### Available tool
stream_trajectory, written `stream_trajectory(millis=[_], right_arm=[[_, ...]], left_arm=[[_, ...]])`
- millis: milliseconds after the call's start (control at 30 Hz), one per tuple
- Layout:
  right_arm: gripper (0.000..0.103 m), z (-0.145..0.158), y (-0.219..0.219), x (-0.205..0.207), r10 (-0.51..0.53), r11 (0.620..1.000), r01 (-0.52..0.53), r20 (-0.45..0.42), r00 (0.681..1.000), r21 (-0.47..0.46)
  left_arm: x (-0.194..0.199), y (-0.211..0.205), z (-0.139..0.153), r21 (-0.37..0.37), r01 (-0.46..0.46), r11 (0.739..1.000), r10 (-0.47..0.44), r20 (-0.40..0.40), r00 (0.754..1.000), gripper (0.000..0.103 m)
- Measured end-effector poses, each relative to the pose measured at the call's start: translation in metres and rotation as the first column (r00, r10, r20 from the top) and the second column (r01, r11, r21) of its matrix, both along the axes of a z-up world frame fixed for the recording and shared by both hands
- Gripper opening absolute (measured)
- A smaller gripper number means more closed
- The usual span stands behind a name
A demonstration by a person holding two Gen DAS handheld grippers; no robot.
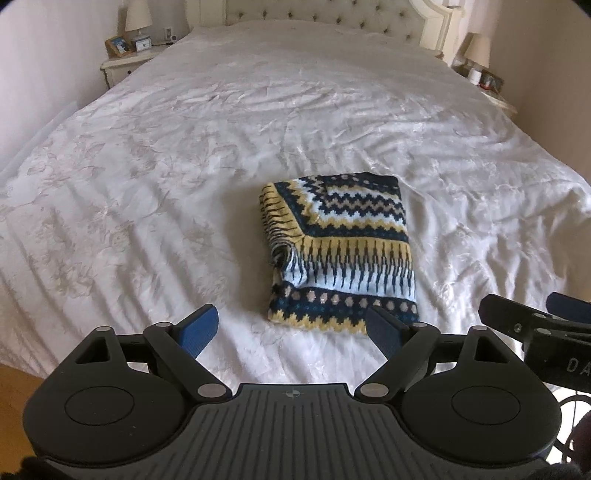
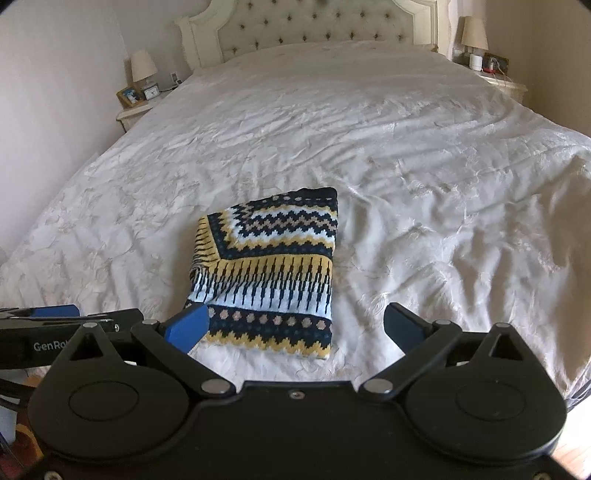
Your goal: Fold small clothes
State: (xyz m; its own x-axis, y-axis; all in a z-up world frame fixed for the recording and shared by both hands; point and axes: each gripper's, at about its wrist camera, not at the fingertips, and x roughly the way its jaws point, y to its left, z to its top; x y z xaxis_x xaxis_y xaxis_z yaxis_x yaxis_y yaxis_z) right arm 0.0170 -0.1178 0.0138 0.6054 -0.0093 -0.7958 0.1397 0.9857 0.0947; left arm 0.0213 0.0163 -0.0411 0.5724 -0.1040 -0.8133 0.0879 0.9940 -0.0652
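Observation:
A knitted sweater [image 1: 340, 251] in navy, yellow, white and light blue zigzag bands lies folded into a compact rectangle on the white bedspread [image 1: 166, 184]. In the right wrist view the same sweater [image 2: 273, 273] sits just ahead of the fingers. My left gripper [image 1: 291, 328] hovers open near the sweater's front edge, nothing between its blue pads. My right gripper [image 2: 295, 325] is open too, held back from the sweater's near hem and empty. Each gripper's side shows at the edge of the other's view.
A tufted cream headboard [image 2: 325, 26] closes the far end of the bed. Nightstands with lamps stand at both sides, the left one [image 1: 125, 62] carrying a photo frame and a clock, the right one [image 2: 506, 83] holding small items. Wooden floor shows at the bottom corners.

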Motion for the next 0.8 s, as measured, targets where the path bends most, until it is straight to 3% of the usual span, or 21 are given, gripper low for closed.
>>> stream_trajectory(millis=[533, 800], right_arm=[[0.100, 0.003, 0.014, -0.009, 0.011, 1.000, -0.012, -0.019, 1.000, -0.019], [0.100, -0.004, 0.014, 0.001, -0.020, 0.999, 0.018, -0.065, 0.998, -0.030]], left_arm=[[-0.016, 0.002, 0.004, 0.009, 0.006, 1.000, -0.006, -0.010, 1.000, 0.088], [-0.012, 0.002, 0.010, 0.068, 0.027, 0.997, -0.028, 0.006, 1.000, 0.087]])
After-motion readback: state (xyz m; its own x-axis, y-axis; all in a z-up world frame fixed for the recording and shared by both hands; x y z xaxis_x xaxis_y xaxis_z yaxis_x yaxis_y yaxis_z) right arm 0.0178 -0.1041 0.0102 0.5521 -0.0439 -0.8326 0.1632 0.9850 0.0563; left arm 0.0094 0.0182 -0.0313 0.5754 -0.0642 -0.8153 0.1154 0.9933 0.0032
